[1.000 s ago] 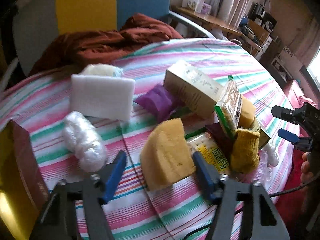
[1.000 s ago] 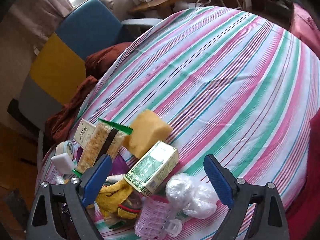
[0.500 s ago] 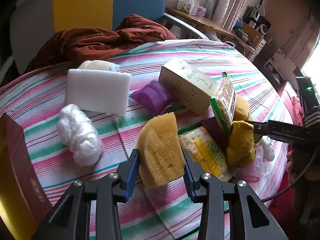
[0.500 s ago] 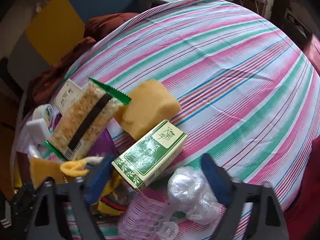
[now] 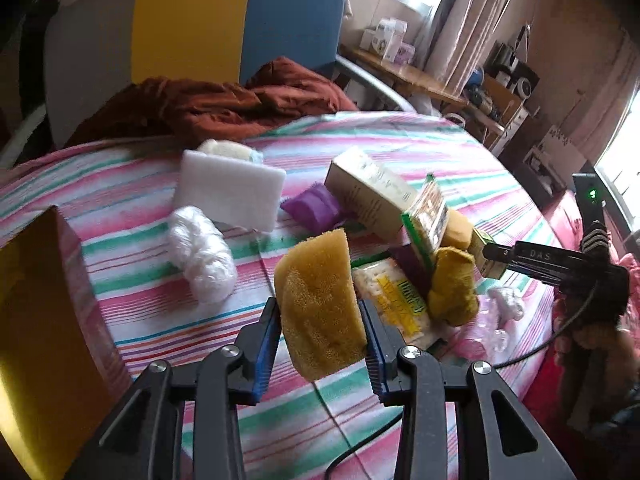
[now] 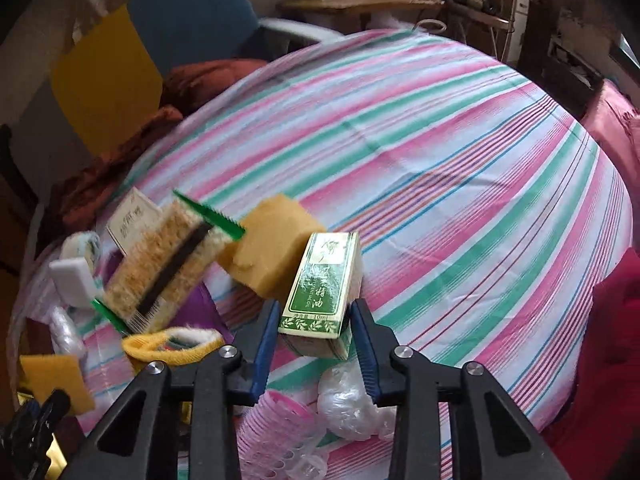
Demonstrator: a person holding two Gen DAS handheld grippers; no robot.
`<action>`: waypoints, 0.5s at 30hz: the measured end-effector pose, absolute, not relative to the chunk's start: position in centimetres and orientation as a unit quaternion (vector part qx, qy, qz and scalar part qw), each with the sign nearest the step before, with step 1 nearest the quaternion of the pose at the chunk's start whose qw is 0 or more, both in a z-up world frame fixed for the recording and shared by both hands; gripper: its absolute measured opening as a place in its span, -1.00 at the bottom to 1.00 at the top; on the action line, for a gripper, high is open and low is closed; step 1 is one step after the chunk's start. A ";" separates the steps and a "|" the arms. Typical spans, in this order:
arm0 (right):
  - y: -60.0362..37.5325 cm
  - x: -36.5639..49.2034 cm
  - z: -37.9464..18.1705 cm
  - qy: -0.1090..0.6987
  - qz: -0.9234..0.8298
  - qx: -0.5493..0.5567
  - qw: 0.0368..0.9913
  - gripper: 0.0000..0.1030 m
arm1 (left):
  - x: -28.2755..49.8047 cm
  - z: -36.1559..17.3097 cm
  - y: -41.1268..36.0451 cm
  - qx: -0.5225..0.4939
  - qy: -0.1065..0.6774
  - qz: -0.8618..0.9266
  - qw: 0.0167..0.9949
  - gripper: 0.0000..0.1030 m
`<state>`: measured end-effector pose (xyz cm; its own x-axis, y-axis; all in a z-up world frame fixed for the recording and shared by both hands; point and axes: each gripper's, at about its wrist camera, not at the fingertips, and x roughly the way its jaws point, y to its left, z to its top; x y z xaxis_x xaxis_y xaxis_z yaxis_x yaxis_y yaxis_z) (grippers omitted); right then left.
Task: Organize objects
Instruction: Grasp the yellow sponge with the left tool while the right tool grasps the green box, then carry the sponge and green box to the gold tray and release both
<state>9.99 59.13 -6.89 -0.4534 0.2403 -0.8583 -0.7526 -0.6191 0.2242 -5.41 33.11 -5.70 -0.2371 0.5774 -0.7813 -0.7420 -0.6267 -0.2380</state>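
Observation:
My left gripper (image 5: 318,320) holds a yellow sponge (image 5: 320,300) just above the striped tablecloth (image 6: 440,140). Both blue pads dent its sides and the jaws are still closing. My right gripper (image 6: 316,308) has its jaws closing on a green and white carton (image 6: 324,276), with both pads against the carton's sides. From the left wrist view, the right gripper (image 5: 496,256) is seen reaching into the pile from the right. The pile holds a second sponge (image 6: 276,240), a cracker packet (image 6: 168,264) and a yellow sock (image 6: 172,344).
A white foam block (image 5: 230,188), a white plastic wad (image 5: 200,252), a purple packet (image 5: 312,204) and a beige box (image 5: 368,188) lie behind the pile. Pink curlers (image 6: 280,420) and a clear bag (image 6: 348,400) sit under the right gripper. A gold-brown box (image 5: 36,320) stands at the left.
The left jaws closed on the yellow sponge and raised it off the cloth. The right jaws went from wide open to closed around the green carton, which now lies in line with the fingers.

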 end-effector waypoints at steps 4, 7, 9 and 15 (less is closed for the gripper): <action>58.4 9.9 -5.2 0.284 0.823 -0.388 0.303 -0.31 | -5.0 -3.7 30.8 -0.432 0.073 0.794 0.421 -0.24; 57.8 9.5 -4.1 0.284 0.839 -0.366 0.284 -0.31 | -4.8 -2.3 28.5 -0.423 0.057 0.803 0.416 -0.24; 57.2 9.4 -3.2 0.278 0.848 -0.351 0.282 -0.32 | -4.7 -1.4 26.5 -0.418 0.045 0.809 0.411 -0.24; 51.1 8.2 -1.4 0.274 0.883 -0.342 0.165 -0.32 | -5.0 0.0 20.2 -0.403 0.018 0.835 0.374 -0.24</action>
